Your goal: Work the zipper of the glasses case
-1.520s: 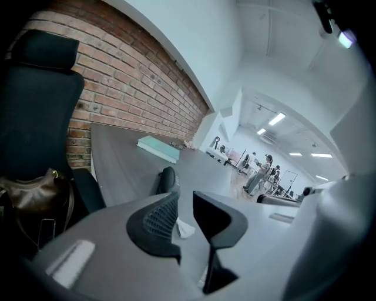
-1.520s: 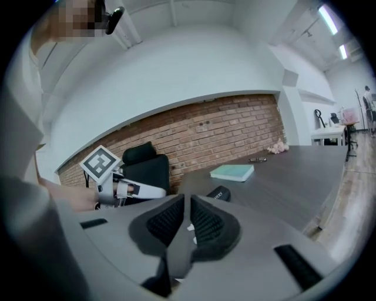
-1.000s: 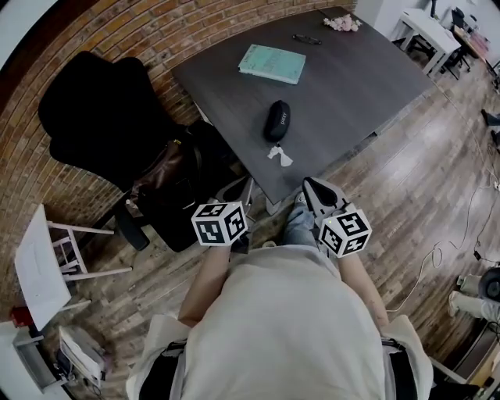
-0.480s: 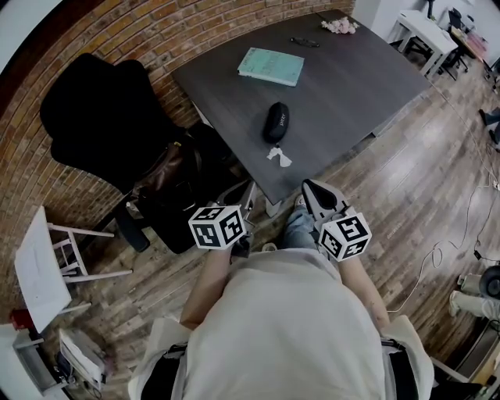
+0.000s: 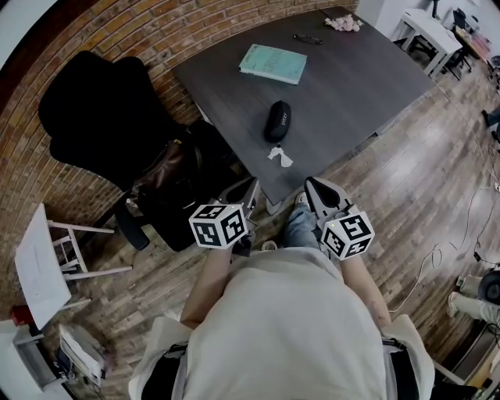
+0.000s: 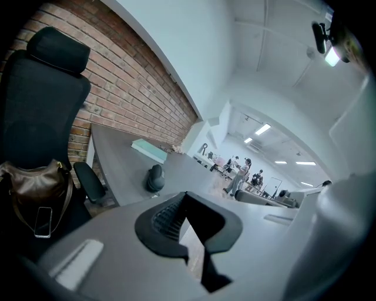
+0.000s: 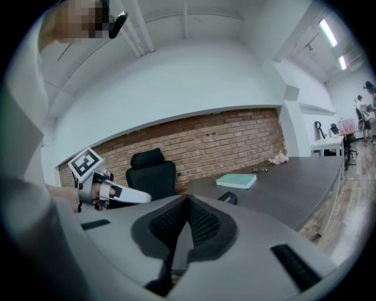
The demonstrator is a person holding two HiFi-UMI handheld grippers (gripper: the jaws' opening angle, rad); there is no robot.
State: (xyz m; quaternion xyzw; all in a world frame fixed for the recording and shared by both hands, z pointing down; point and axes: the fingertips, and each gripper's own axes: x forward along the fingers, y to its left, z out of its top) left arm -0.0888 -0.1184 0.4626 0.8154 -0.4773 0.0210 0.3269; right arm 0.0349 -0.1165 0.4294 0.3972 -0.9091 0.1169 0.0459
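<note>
The black glasses case (image 5: 276,121) lies closed on the dark grey table (image 5: 351,86), a little in from its near corner. It also shows small and far off as the glasses case (image 6: 155,178) in the left gripper view and as the glasses case (image 7: 228,198) in the right gripper view. My left gripper (image 5: 241,192) and right gripper (image 5: 314,187) are held close to my body, below the table's corner and well short of the case. The left gripper (image 6: 187,199) has its jaws shut with nothing between them, and so does the right gripper (image 7: 188,203).
A teal book (image 5: 272,63), a pair of glasses (image 5: 306,39) and a pink bundle (image 5: 342,23) lie further back on the table. A small white object (image 5: 279,156) sits near the table's corner. A black office chair (image 5: 101,117) with a brown bag (image 5: 160,168) stands left, before a brick wall.
</note>
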